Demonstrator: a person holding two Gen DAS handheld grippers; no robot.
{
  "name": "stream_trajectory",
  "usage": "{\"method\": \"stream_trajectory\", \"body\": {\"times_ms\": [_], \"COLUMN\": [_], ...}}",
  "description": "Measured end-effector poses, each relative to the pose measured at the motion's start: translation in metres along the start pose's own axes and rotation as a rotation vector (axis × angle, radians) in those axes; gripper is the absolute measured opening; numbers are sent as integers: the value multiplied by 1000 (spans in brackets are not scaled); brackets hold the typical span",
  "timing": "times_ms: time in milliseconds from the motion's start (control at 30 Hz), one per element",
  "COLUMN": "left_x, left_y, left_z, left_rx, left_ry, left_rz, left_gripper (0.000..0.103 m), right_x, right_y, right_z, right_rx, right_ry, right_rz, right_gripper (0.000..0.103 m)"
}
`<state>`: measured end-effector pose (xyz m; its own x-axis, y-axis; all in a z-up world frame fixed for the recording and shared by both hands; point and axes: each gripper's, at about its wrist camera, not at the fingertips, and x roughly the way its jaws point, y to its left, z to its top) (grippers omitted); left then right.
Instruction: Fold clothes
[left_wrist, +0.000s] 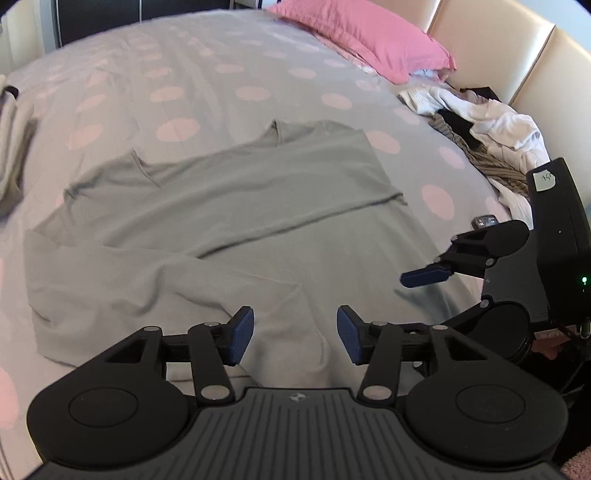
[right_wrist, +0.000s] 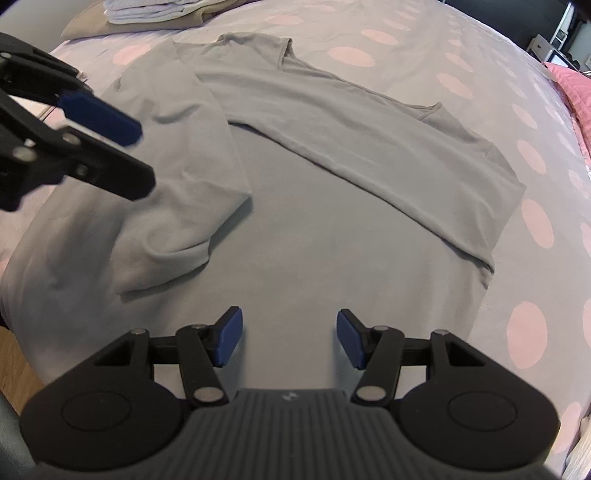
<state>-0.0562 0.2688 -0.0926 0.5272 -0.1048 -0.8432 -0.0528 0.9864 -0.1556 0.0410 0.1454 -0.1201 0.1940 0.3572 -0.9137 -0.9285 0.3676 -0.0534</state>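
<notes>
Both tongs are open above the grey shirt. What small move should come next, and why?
Probably lower the left tongs onto the grey shirt's near hem and close. Both tongs, the right too, are open and hold nothing, and both sleeves already lie folded across the body, so the bottom edge seems next to lift toward the collar.

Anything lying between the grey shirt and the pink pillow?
No. In the left wrist view, only bare dotted bedspread separates the shirt from the pillow. The unfolded clothes pile sits off to the side, near the headboard.
</notes>
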Motion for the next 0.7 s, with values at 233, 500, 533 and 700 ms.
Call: {"method": "stream_trajectory", "body": {"times_ms": [233, 500, 533, 700], "left_x": [-7, -2, -1, 4], "left_y": [26, 62, 64, 62], "left_z": [2, -7, -9, -16], "left_rx": [-55, -191, -195, -179], "left_ry": [18, 101, 106, 138], "left_rz": [120, 167, 169, 172], "left_gripper": [48, 48, 48, 48], "right_x": [-7, -14, -14, -16], "right_y": [-12, -21, -17, 16], "right_z": [3, 6, 7, 11], "right_rx": [156, 324, 320, 195], "right_ry": [-24, -53, -57, -74], "right_rz": [95, 256, 270, 273], "right_gripper": [53, 45, 45, 45]}}
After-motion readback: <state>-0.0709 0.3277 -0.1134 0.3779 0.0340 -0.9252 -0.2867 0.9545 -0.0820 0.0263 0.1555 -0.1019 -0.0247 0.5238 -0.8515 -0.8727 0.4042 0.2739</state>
